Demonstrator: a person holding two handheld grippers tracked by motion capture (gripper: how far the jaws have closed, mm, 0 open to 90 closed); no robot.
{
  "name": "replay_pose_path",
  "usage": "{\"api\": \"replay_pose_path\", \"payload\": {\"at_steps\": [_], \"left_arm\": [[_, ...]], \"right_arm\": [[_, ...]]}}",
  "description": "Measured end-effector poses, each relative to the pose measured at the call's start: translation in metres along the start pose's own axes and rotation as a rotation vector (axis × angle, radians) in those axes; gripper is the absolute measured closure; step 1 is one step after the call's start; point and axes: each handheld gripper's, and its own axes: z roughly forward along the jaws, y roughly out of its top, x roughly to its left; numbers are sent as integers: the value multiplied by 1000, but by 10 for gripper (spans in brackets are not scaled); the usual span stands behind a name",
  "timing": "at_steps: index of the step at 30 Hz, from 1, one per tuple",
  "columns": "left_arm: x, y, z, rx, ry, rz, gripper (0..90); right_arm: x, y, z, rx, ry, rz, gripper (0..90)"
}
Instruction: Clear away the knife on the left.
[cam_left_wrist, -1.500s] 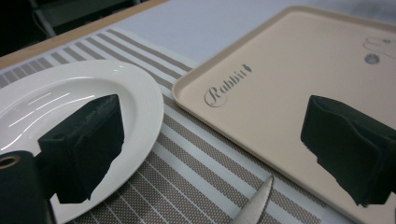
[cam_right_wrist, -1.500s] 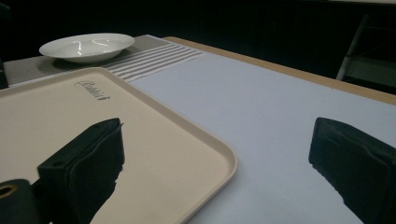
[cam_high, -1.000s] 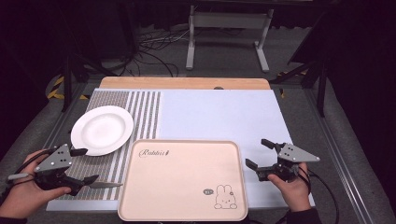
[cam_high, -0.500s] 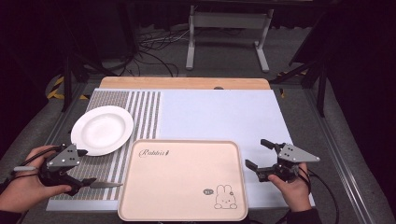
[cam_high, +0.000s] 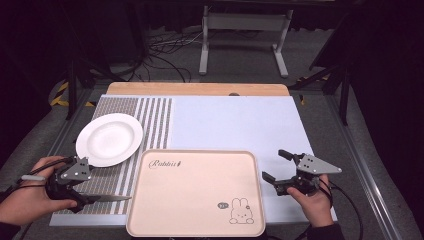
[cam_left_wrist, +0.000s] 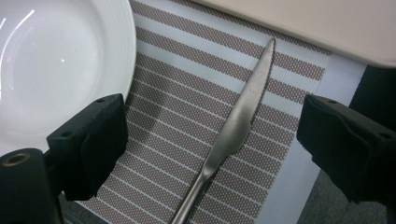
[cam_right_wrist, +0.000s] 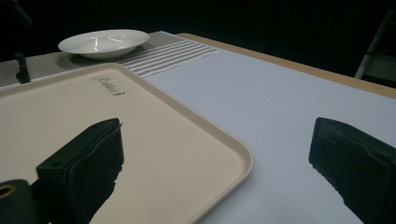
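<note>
On the striped mat (cam_high: 150, 120), beside the tray's (cam_high: 196, 192) left edge, the knife (cam_left_wrist: 233, 126) lies lengthwise between my left gripper's (cam_left_wrist: 210, 140) spread jaws, handle nearest; jaws straddle it, untouching; right gripper (cam_high: 280, 172) spread, empty, well apart.

Steel table knife (cam_left_wrist: 238, 119) on the desk's near-left corner
It lies flat on the striped placemat (cam_left_wrist: 187, 93), serrated blade tip towards the beige tray (cam_high: 195, 192), handle at the desk's left edge
</note>
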Motion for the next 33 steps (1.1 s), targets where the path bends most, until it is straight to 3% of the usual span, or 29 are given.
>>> {"api": "replay_pose_path", "payload": {"at_steps": [24, 29, 33], "left_arm": [[1, -2, 11, 149, -52, 65, 152], [4, -7, 17, 173, -57, 102, 179], [6, -11, 21, 210, -85, 123, 219]], "right_arm": [[0, 1, -1, -9, 4, 0, 37], [1, 1, -1, -9, 6, -2, 37], [2, 1, 0, -7, 9, -6, 37]]}}
